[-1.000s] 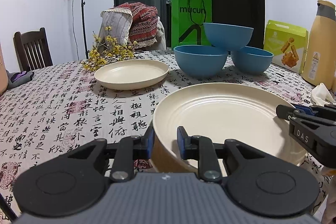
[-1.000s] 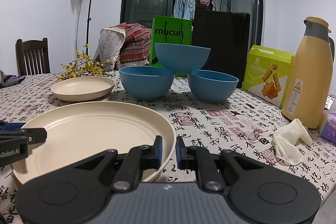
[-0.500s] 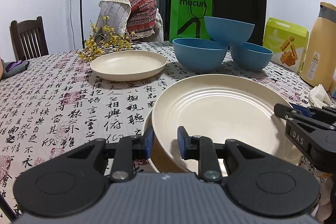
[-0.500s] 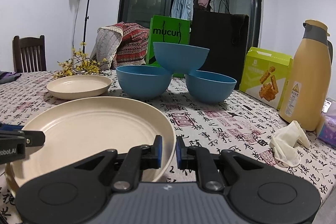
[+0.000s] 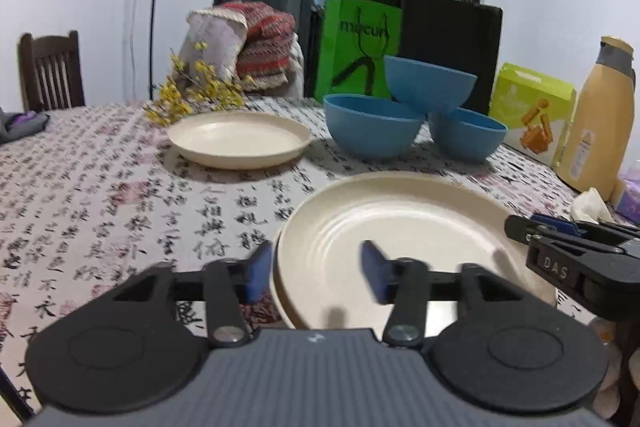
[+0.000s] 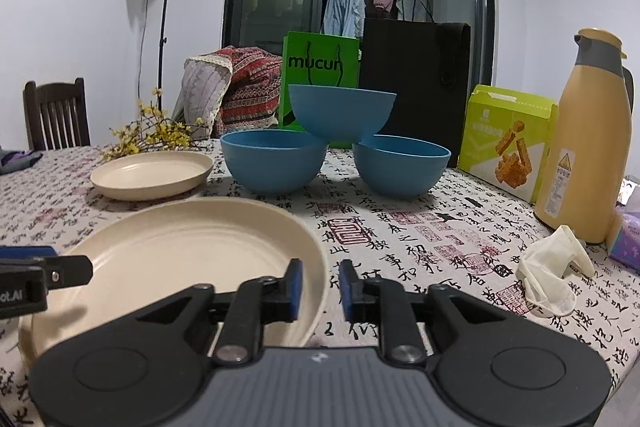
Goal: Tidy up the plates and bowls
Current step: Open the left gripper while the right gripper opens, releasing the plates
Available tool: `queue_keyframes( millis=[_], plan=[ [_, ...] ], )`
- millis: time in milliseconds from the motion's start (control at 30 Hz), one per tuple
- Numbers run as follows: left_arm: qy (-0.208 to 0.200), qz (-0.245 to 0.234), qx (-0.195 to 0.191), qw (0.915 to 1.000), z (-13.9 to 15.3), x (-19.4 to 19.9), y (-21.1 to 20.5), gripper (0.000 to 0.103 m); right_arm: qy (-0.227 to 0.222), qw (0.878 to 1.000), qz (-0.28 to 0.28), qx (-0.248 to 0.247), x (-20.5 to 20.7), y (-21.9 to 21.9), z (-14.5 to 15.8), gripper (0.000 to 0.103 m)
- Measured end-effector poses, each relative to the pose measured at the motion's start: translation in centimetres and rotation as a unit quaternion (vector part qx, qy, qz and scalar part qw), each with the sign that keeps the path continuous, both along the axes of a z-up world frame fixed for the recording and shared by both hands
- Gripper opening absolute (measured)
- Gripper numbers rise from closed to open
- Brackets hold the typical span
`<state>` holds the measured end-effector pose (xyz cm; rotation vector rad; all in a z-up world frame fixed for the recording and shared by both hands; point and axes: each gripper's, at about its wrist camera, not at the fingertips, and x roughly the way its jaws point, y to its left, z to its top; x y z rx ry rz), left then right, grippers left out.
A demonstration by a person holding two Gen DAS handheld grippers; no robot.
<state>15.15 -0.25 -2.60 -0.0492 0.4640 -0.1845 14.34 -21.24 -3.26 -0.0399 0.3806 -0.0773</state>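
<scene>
Cream big plates (image 5: 404, 227) sit stacked, both hand-held grippers (image 5: 316, 273) (image 6: 320, 285) just released; small plate (image 6: 152, 175) and blue bowls (image 6: 276, 161) remain unsorted.

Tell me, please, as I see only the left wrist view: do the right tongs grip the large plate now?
Observer: No. The right tongs have just been opening; the rim of the large plate is between the pads, but they do not press on it.
Operator: Does something lie to the right of the plate there?
Observer: Yes, a crumpled white glove lies on the tablecloth, apart from the plate, in front of the yellow flask.
</scene>
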Motion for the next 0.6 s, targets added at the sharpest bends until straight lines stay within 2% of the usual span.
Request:
queue_keyframes(
  millis=[100,167,300,333,400,533,567,600],
  plan=[
    [-0.009,0.000,-0.006,0.9999,0.1,-0.2,0.2,0.067,-0.002,1.000,-0.001,0.010,0.0,-0.3,0.1,0.027],
    [-0.013,0.003,-0.011,0.9998,0.2,-0.3,0.3,0.075,-0.004,1.000,-0.001,0.015,0.1,-0.4,0.2,0.030],
    [-0.030,0.012,-0.024,0.9992,0.4,-0.8,0.8,0.089,-0.014,0.999,-0.006,0.030,0.0,-0.8,0.3,0.060],
    [-0.034,0.014,-0.026,0.9990,0.4,-0.9,0.9,0.094,-0.019,0.999,-0.007,0.033,0.0,-0.8,0.3,0.064],
    [-0.044,0.018,-0.030,0.9984,0.5,-1.2,1.0,0.100,-0.027,0.999,-0.012,0.034,0.0,-0.9,0.4,0.080],
    [-0.062,0.026,-0.037,0.9971,0.6,-1.7,1.3,0.103,-0.056,0.997,-0.022,0.045,-0.3,-1.1,0.9,0.094],
    [-0.063,0.027,-0.040,0.9969,0.6,-1.8,1.4,0.103,-0.061,0.997,-0.024,0.044,-0.2,-1.1,1.0,0.103],
    [-0.063,0.029,-0.043,0.9967,0.6,-1.8,1.5,0.103,-0.066,0.996,-0.027,0.044,-0.2,-1.0,1.2,0.103]
  ],
)
